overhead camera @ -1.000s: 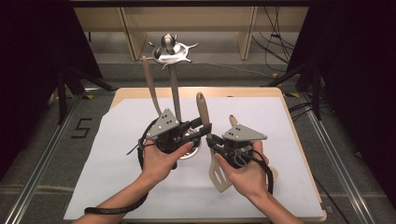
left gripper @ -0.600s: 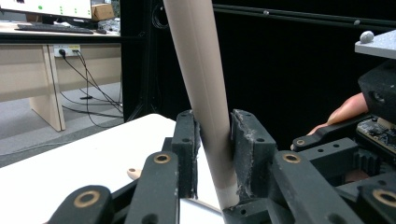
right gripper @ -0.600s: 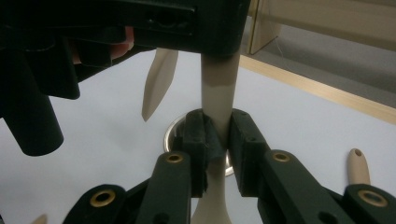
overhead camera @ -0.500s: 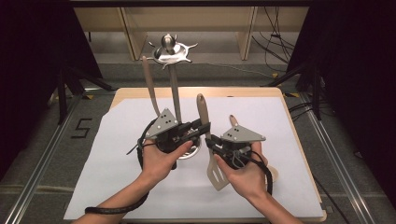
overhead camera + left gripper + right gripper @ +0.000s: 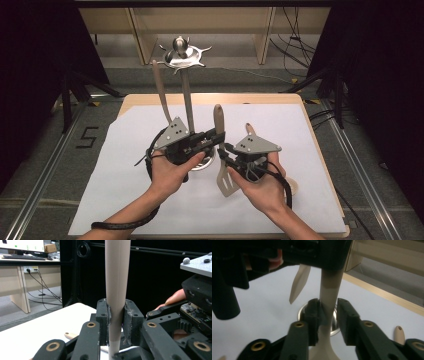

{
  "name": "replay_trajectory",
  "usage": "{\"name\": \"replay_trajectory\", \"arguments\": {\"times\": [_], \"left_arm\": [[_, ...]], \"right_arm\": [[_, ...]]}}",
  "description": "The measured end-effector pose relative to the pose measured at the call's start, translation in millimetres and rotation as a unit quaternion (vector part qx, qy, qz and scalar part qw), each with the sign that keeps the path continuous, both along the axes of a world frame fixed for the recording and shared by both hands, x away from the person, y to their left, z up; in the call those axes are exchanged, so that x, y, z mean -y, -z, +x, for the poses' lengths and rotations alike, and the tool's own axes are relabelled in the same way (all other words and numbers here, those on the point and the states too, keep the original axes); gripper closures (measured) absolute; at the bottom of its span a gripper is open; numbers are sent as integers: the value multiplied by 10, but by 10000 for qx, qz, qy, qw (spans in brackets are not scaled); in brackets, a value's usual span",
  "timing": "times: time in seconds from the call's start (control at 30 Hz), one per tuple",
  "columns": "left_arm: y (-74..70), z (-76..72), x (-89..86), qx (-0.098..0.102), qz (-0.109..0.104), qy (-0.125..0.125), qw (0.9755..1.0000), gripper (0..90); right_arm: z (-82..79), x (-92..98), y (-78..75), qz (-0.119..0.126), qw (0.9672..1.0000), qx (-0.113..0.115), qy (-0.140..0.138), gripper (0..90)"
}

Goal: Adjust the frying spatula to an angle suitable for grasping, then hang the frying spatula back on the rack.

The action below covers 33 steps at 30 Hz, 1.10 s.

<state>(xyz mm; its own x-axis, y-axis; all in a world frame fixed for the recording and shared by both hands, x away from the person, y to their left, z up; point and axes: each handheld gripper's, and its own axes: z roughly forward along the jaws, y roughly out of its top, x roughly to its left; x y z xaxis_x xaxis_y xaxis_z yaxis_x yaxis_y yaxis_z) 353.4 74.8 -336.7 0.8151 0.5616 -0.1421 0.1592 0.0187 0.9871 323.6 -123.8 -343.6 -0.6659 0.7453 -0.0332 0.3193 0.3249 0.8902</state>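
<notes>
At the centre of the high view I hold a beige spatula (image 5: pixel 222 165) upright between my two grippers, its slotted blade low, just below mid-frame, and its handle tip pointing toward the top. My left gripper (image 5: pixel 216 141) has just been closing and now pinches the handle; in the left gripper view both pads (image 5: pixel 106 323) press flat on the shaft. My right gripper (image 5: pixel 225 155) has just been opening: in the right gripper view the left pad sits against the neck while a gap shows at the right pad (image 5: pixel 345 320), so I judge it has let go.

As I read it, this is a hand-over, and the weight now hangs on the left alone. To do it well I should keep that pinch firm and square, draw the right jaws straight back without brushing the neck, and watch that the spatula does not swing. The blade end is heavy, so a slack grip could let it pivot.

Below the left gripper lies a round metal base (image 5: pixel 205 162), with two long-handled utensils (image 5: pixel 175 97) rising toward a metal star-shaped rack top (image 5: pixel 182 54) at upper centre. Everything rests on a white sheet (image 5: pixel 120 170) over a wooden table (image 5: pixel 260 98), with another wooden handle (image 5: pixel 399 334) lying on the sheet. Black curtains (image 5: pixel 380 60) close both sides; pale shelving (image 5: pixel 140 30) and cables (image 5: pixel 295 45) fill the top.
</notes>
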Motion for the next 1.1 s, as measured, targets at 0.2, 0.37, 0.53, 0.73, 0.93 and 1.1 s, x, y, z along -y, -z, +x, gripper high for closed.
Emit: {"name": "replay_trajectory", "arguments": {"times": [0.2,0.37,0.53,0.73,0.93,1.1], "left_arm": [[-4,44,-88,-6,-18,-57,10000,756],[-37,69,-180,44,-52,-76,9999,756],[-77,51,-274,141,-69,-78,9998,756],[-123,14,-375,235,-4,-75,9997,756],[-175,-8,-444,277,-6,-71,9996,756],[-222,-15,-503,318,23,-93,9994,756]], "right_arm": [[-35,146,7,64,9998,191,-33,577],[-58,358,18,208,9997,116,79,563],[9,609,71,306,9988,143,358,563],[128,830,246,387,9956,-162,834,563],[242,887,443,254,9939,-508,950,560],[296,894,523,214,9928,-741,917,560]]}}
